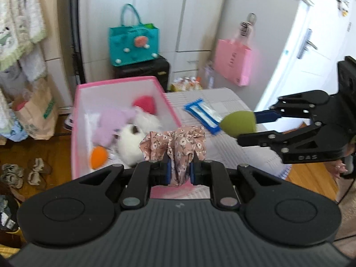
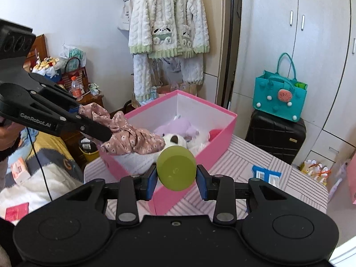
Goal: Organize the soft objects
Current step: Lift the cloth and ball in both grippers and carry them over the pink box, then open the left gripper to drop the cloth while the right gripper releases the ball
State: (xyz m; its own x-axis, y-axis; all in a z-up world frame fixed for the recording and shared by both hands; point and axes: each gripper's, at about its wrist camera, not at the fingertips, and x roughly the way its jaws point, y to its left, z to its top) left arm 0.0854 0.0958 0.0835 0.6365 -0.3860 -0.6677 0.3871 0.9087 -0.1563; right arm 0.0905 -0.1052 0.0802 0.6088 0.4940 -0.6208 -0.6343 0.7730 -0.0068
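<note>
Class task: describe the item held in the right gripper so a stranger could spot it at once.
Find the pink box of plush toys on the striped table. In front of it the right gripper pinches a green sponge. Smooth, egg-shaped and olive, unlike the floral cloth beside it.
</note>
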